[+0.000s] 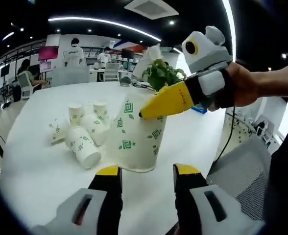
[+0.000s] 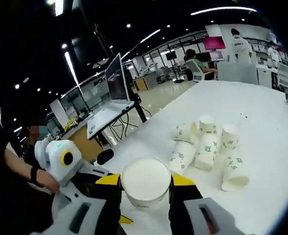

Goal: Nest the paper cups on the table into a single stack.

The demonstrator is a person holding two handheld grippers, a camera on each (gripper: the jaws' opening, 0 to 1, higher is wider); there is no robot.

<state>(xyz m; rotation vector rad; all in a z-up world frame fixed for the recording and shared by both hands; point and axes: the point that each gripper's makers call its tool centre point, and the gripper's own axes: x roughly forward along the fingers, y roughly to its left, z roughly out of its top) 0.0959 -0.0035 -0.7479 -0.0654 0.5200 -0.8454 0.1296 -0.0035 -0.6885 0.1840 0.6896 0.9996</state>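
1. White paper, printed with green square spirals, makes up the big upside-down cup standing on the white counter at the centre of the left gripper view.
2. At 6 o'clock in that view the left claw rises with yellow tips and black fingers; its jaws are spread wide and hold nothing, and the big cup's rim sits just beyond them.
3. From 2 o'clock the right claw reaches in, held by a person's hand; a yellow finger lies against the cup's upper wall.
4. In the right gripper view the same claw sits at 6 o'clock, its two yellow-tipped jaws pressed on either side of the cup, whose round white base faces the camera.
5. At 9 o'clock of the big cup in the left gripper view lies a cluster of small white paper cups with green marks: some stand upside down, others lie on their sides, touching one another.
6. The same cluster shows at 2 o'clock in the right gripper view, well apart from the gripped cup.
7. At 12 o'clock behind the big cup a green leafy plant shows.
8. An open laptop stands on a separate desk at 11 o'clock in the right gripper view.
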